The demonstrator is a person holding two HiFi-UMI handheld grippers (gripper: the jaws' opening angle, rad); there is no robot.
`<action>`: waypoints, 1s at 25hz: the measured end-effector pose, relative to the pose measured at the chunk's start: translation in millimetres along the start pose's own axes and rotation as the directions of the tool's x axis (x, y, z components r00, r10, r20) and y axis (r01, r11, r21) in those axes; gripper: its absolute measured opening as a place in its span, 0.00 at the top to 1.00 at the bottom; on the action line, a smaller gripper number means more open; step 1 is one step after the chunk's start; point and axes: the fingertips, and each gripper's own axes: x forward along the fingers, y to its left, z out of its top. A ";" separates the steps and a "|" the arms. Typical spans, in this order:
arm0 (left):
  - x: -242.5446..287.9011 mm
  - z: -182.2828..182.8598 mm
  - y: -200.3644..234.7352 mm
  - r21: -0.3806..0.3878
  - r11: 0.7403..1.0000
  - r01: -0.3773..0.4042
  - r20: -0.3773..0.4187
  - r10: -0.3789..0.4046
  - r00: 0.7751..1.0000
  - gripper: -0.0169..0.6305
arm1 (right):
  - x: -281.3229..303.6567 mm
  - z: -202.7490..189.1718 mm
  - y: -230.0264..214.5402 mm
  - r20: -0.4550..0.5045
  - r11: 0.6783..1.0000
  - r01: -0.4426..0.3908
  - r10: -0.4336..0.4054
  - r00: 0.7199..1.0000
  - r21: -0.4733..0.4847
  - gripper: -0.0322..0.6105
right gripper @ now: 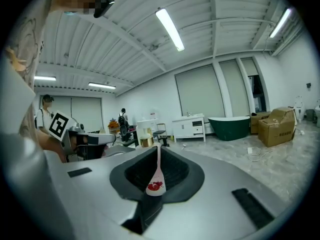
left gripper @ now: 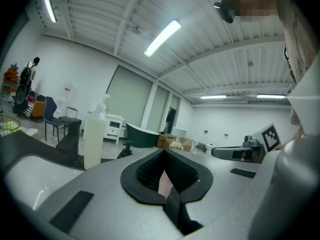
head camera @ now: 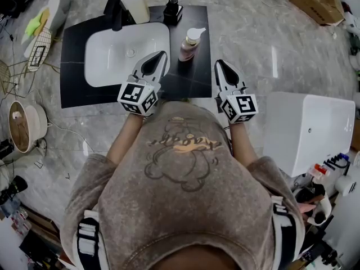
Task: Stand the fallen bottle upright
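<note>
The pink pump bottle [head camera: 189, 44] with a white pump head stands upright on the black counter [head camera: 79, 89], just right of the white sink [head camera: 107, 61]. It is a little ahead of both grippers, in the gap between them, and neither touches it. My left gripper [head camera: 162, 54] reaches over the sink's front right corner with its jaws together and nothing held. My right gripper [head camera: 219, 64] hangs over the counter's right edge, shut and empty. In the left gripper view my left gripper [left gripper: 163, 152] shows only a thin slit. The right gripper [right gripper: 158, 147] looks the same in its own view.
A black faucet [head camera: 116, 11], a tall white bottle [head camera: 136, 1] and a small black bottle [head camera: 172, 10] stand at the counter's back. A white cabinet [head camera: 309, 129] is at the right, a cardboard box [head camera: 315, 1] far right, and a round wooden bowl [head camera: 22, 126] with cables at the left.
</note>
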 end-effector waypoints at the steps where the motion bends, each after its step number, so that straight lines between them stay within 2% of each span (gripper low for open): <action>1: 0.5 -1.4 -0.2 0.001 1.000 -0.003 -0.001 0.003 1.000 0.95 | 0.1 -1.6 0.1 0.000 1.000 0.002 -0.002 1.000 0.003 0.93; 25: -2.4 -8.5 7.9 -0.010 0.999 -0.030 -0.029 0.030 0.999 0.95 | -3.4 -8.1 -2.1 -0.015 0.999 0.023 -0.022 1.000 0.023 0.95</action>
